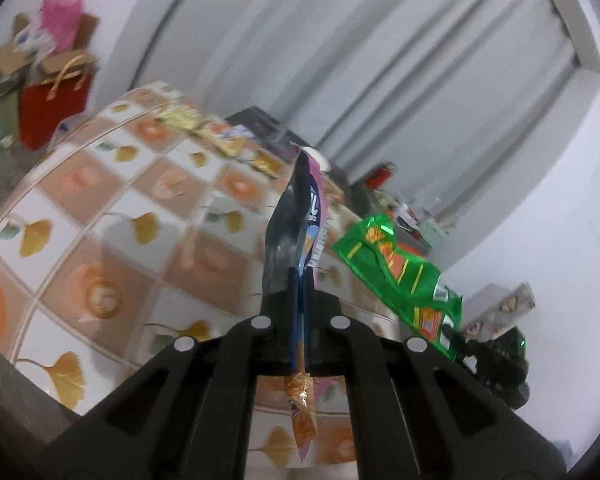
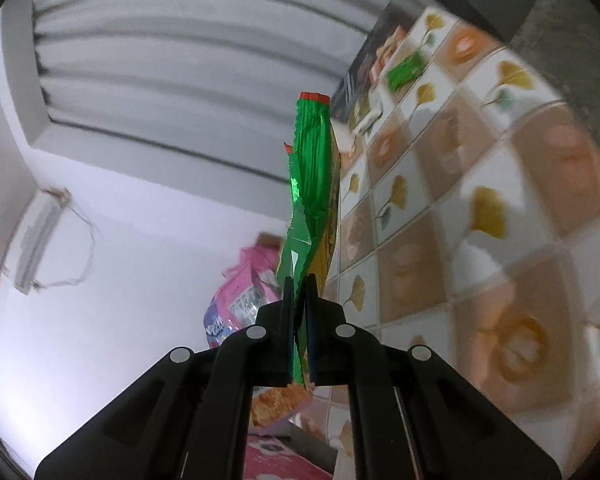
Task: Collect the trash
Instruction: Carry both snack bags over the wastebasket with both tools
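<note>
Two wrappers are off the table, one in each gripper. The dark blue and pink wrapper (image 1: 296, 216) stands edge-on between the fingers of the left gripper (image 1: 299, 280), jaws closed tight on it, its orange printed tail hanging out below the fingers. The same pink wrapper (image 2: 236, 304) shows in the right wrist view, low and left of centre, partly behind the black fingers.

The green wrapper (image 2: 312, 184) is pinched the same way in the right gripper (image 2: 299, 284), jaws narrow and clamped on the foil; it rises upright with a red strip at its top edge. From the left wrist view the green wrapper (image 1: 400, 276) hangs out to the right, crumpled, orange print on its face, held in the air beside the table edge.

Below both: a table covered in a checked cloth (image 1: 112, 216) with yellow ginkgo leaves and orange flowers. A smaller green packet (image 2: 406, 70) lies flat on it toward the far end, near a dark box (image 2: 356, 76). Gold packets (image 1: 204, 126) lie on the far side, blurred.

Beyond: grey pleated curtains (image 1: 380, 60), white walls, a red bag (image 1: 54, 110) on the floor with a pink plastic bag (image 1: 62, 24) above it.
</note>
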